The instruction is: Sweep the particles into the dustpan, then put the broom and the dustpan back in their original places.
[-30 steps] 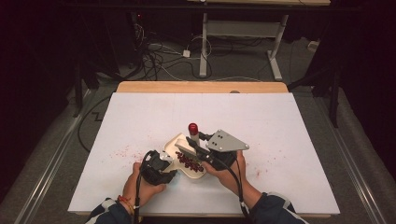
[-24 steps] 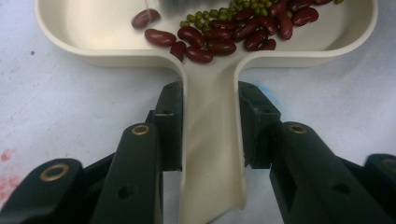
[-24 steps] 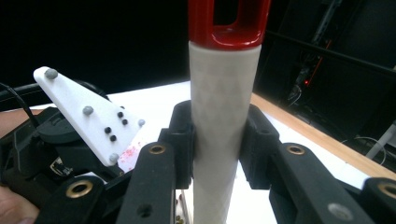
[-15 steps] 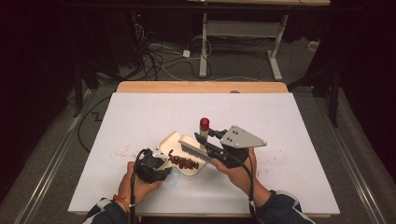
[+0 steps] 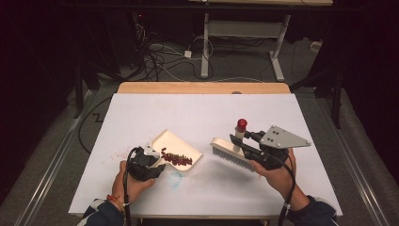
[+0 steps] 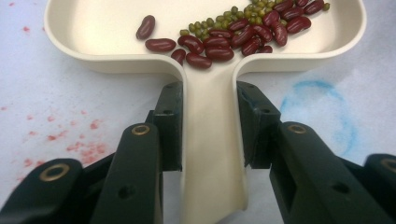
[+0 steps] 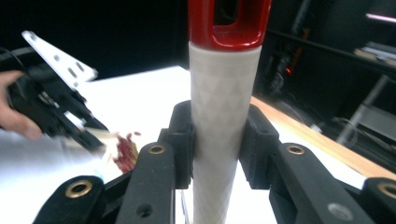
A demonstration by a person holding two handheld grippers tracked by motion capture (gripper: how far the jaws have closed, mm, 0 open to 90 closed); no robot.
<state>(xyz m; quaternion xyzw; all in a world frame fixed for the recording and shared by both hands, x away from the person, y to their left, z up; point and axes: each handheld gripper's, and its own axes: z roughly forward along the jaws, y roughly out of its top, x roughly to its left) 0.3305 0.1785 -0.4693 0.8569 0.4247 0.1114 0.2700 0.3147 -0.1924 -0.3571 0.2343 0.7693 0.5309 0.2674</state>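
Two tools are in my grip. My left gripper (image 5: 149, 162) pinches the handle of the cream dustpan (image 5: 175, 147), lower left of centre in the high view, with red and green beans (image 6: 243, 30) piled in its tray. My right gripper (image 5: 244, 143) clamps the red-capped brush (image 5: 230, 153) by its white handle, right of centre, well apart from the pan, above the white table (image 5: 197, 113).

Dark blue sleeves, a beaded band on the left wrist, black cabled grippers with brass-ringed fingers (image 6: 254, 121), grey three-cornered plate on the right gripper (image 5: 235, 141).
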